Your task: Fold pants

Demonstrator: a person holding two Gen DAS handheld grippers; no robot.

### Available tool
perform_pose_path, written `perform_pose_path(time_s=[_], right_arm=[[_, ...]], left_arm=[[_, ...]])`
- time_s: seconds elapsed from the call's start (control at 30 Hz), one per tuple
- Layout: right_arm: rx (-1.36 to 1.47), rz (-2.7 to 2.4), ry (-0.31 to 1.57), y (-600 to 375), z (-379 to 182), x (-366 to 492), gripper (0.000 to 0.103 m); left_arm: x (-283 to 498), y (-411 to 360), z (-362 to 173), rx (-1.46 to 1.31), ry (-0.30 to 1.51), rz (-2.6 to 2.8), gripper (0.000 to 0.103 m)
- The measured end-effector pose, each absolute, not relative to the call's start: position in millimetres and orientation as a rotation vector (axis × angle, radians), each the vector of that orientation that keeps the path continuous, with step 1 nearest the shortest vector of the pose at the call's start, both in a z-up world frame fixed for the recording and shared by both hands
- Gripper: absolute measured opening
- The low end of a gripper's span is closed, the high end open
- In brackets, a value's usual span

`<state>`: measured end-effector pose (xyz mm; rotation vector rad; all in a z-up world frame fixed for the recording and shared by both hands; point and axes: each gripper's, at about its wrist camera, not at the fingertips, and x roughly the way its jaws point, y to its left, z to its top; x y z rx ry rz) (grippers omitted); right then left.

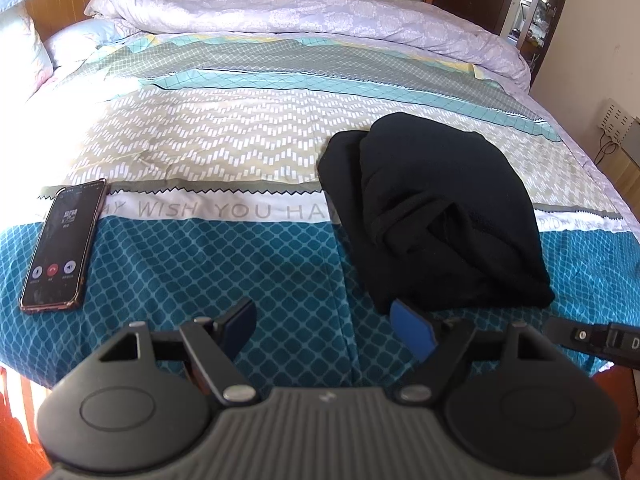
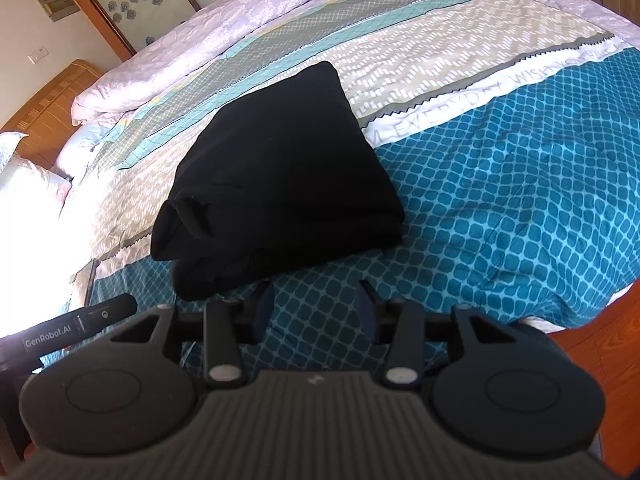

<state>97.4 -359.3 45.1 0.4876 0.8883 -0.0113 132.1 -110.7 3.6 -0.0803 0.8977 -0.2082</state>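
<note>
Black pants (image 1: 436, 216), soft fabric folded into a thick bundle, lie on the patterned bed (image 1: 208, 248) just beyond both grippers' fingers; left gripper (image 1: 326, 326) and right gripper (image 2: 316, 310) open, empty.

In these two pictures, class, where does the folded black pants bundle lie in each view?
Left wrist view: black pants right of centre, beyond the right-hand blue pad.
Right wrist view: black pants left of centre, beyond the fingers.
Shared landmark: the white lettered band of the bedspread, which the pants cross.
</note>
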Motion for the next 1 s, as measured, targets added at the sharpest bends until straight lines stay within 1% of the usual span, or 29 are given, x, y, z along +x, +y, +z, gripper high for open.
perform_pose_path(time_s=[1.0], right_arm=[[0.515,0.008,0.933,-355,33,99,0.048]], left_arm=[[131,-104,-20,-0.101,1.012,-0.155,0.078]])
